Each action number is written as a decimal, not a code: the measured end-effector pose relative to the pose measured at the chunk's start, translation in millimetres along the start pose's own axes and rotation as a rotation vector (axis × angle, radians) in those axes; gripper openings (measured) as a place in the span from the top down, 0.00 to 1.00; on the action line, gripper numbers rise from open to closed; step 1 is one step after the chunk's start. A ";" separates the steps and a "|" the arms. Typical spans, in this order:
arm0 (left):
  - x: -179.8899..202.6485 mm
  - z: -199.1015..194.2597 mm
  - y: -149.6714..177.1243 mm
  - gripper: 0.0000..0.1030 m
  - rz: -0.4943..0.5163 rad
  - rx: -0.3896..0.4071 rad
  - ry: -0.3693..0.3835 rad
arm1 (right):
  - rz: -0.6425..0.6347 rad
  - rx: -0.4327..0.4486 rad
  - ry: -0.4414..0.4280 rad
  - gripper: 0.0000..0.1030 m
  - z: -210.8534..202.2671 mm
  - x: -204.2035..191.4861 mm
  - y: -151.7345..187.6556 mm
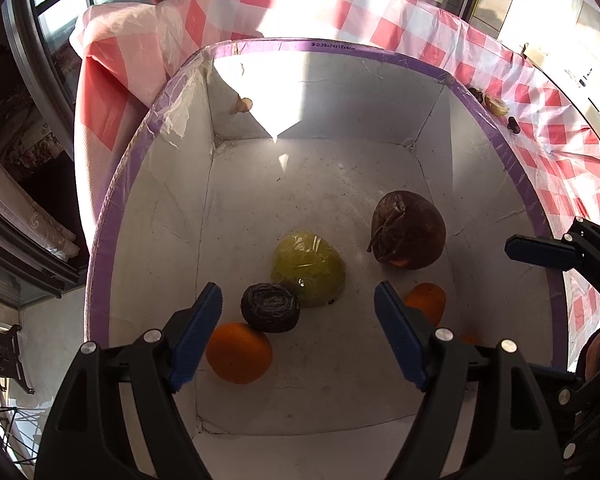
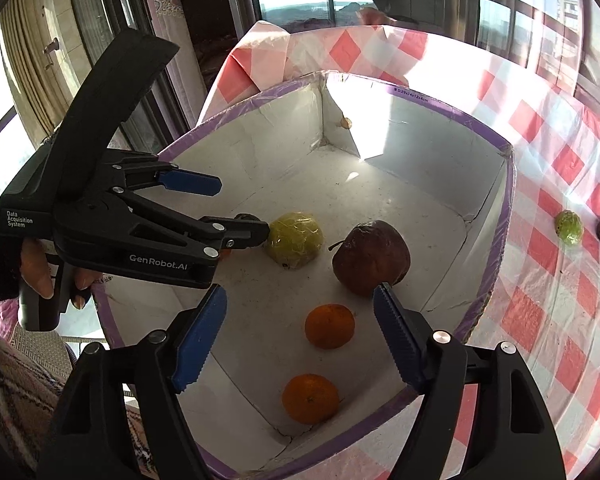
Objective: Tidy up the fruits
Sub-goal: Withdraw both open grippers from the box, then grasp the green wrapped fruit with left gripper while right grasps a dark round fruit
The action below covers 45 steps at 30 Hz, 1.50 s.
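Five fruits sit inside the box [image 2: 500, 216]: two oranges [image 2: 329, 326], green fruit [image 2: 295, 239], shrivelled apple [image 2: 370, 258], dark wrinkled fruit [image 1: 270, 307]. Left gripper [image 1: 298, 330] and right gripper [image 2: 300, 332] jaws released, empty, over the box. Small fruits [image 2: 569, 227] remain on the counter [image 2: 548, 320], right of the box.

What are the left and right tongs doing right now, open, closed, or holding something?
Left tongs: open, holding nothing, above the fruit in the box.
Right tongs: open, holding nothing, over the box.
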State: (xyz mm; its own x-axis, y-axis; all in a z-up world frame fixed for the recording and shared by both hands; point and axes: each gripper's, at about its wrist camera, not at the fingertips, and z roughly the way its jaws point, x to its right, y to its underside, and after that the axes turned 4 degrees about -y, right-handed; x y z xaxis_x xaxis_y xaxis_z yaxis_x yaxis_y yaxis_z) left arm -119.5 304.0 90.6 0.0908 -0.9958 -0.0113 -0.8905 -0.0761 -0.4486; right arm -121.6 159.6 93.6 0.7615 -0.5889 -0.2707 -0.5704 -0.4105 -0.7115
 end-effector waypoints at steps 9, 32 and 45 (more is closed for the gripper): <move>44.7 -42.2 -57.6 0.05 -0.116 0.158 -0.041 | 0.402 0.101 0.210 0.28 -59.5 126.3 37.1; 299.7 145.7 -137.5 0.02 0.015 -0.065 -0.026 | 0.531 0.046 0.509 0.24 -54.7 429.5 95.7; 307.6 204.9 -192.6 0.02 -0.089 -0.021 -0.093 | 0.456 0.093 0.458 0.62 -33.9 487.5 50.3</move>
State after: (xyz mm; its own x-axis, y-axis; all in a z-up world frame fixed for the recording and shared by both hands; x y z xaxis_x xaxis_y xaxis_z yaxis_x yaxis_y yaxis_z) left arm 171.3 22.7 -9.6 0.2100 -0.9761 -0.0561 -0.8862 -0.1658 -0.4327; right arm 210.6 -171.7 -52.2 0.2294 -0.9354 -0.2692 -0.7602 0.0006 -0.6496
